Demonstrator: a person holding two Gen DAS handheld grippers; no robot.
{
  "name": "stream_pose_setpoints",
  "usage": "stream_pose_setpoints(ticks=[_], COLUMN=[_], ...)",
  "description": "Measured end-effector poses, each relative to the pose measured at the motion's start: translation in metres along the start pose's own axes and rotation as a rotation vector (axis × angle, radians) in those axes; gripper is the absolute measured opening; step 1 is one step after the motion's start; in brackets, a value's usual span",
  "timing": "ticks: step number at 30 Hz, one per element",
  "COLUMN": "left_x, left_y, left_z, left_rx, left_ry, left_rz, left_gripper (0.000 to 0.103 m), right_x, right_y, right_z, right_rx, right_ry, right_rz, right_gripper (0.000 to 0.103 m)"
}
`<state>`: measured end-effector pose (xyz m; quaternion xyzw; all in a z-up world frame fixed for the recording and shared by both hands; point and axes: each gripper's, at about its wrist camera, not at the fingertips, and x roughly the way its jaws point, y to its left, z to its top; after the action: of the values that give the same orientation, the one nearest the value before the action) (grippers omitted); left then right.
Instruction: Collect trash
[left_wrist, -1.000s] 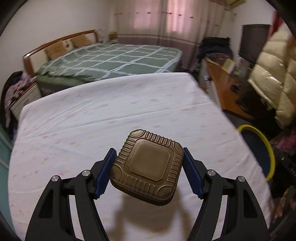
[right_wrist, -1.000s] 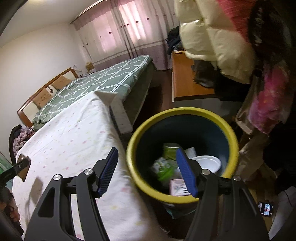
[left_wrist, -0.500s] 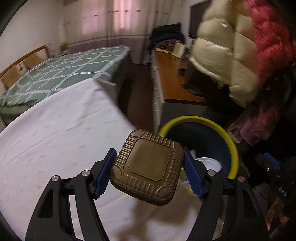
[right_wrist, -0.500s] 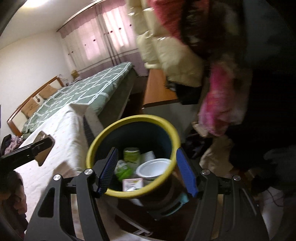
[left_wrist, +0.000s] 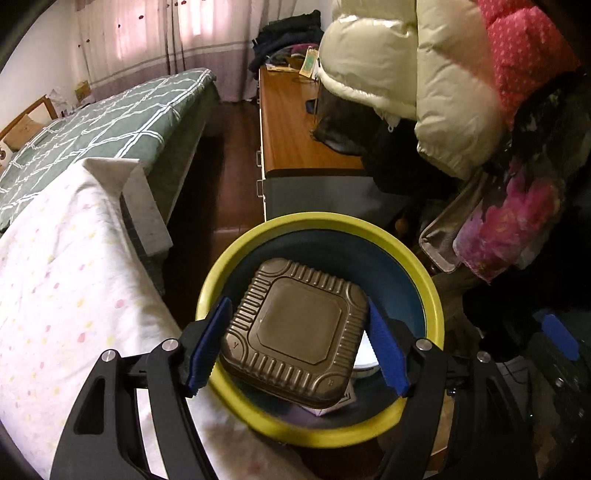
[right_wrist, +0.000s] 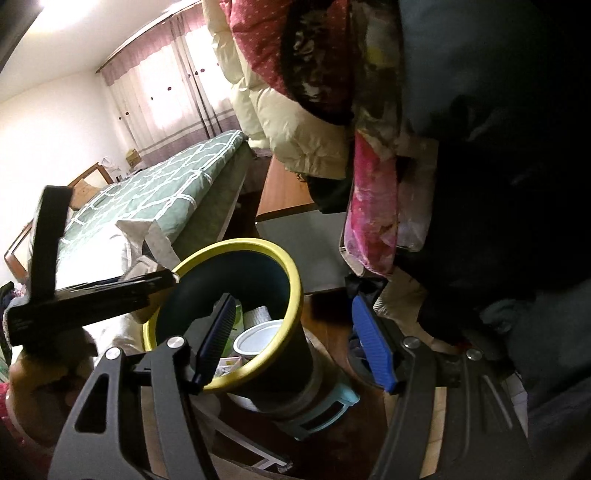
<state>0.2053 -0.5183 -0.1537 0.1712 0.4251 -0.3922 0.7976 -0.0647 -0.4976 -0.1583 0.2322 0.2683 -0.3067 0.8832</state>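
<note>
My left gripper (left_wrist: 297, 343) is shut on a brown ribbed square food tray (left_wrist: 293, 332) and holds it right over the mouth of the yellow-rimmed dark blue trash bin (left_wrist: 434, 295). The same bin (right_wrist: 291, 273) shows in the right wrist view with a white bowl (right_wrist: 256, 338) and other trash inside. My right gripper (right_wrist: 295, 341) is open and empty, beside and above the bin's right side. The left gripper's black body (right_wrist: 88, 295) reaches toward the bin from the left.
The white dotted sheet of the near bed (left_wrist: 55, 280) lies left of the bin. A green checked bed (left_wrist: 96, 129) is behind it. A wooden dresser (left_wrist: 291, 122) and hanging puffy coats (left_wrist: 424, 74) crowd the right side. The bin stands on a light blue stool (right_wrist: 332, 406).
My left gripper has swung right from over the bed to above the bin, still holding the tray. My right gripper has drifted right and back from the bin.
</note>
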Motion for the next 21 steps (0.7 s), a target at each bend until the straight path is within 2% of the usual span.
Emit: stream_pose_setpoints(ticks=[2, 3, 5, 10, 14, 18, 21], left_x=[0.007, 0.012, 0.022, 0.016, -0.023, -0.084, -0.132], left_y=[-0.001, -0.003, -0.003, 0.002, 0.015, 0.039, 0.060], left_z=[0.001, 0.002, 0.004, -0.002, -0.015, -0.037, -0.060], left_rx=[0.001, 0.004, 0.001, -0.024, -0.037, -0.075, -0.112], left_ry=[0.010, 0.016, 0.029, 0.033, -0.020, -0.107, -0.175], left_rz=[0.003, 0.008, 0.018, 0.014, 0.034, 0.069, 0.125], left_gripper=[0.074, 0.081, 0.088, 0.088, 0.090, 0.095, 0.098], right_x=[-0.003, -0.002, -0.004, -0.009, -0.012, -0.019, -0.026], right_y=[-0.001, -0.002, -0.002, 0.002, 0.011, 0.026, 0.040], right_z=[0.001, 0.001, 0.002, 0.001, -0.001, -0.003, -0.004], right_rx=[0.002, 0.002, 0.000, -0.014, -0.038, -0.070, -0.093], right_ry=[-0.005, -0.006, -0.006, -0.008, 0.001, 0.000, -0.001], right_rz=[-0.005, -0.006, -0.006, -0.002, 0.018, 0.049, 0.087], right_gripper=[0.064, 0.064, 0.065, 0.065, 0.066, 0.067, 0.068])
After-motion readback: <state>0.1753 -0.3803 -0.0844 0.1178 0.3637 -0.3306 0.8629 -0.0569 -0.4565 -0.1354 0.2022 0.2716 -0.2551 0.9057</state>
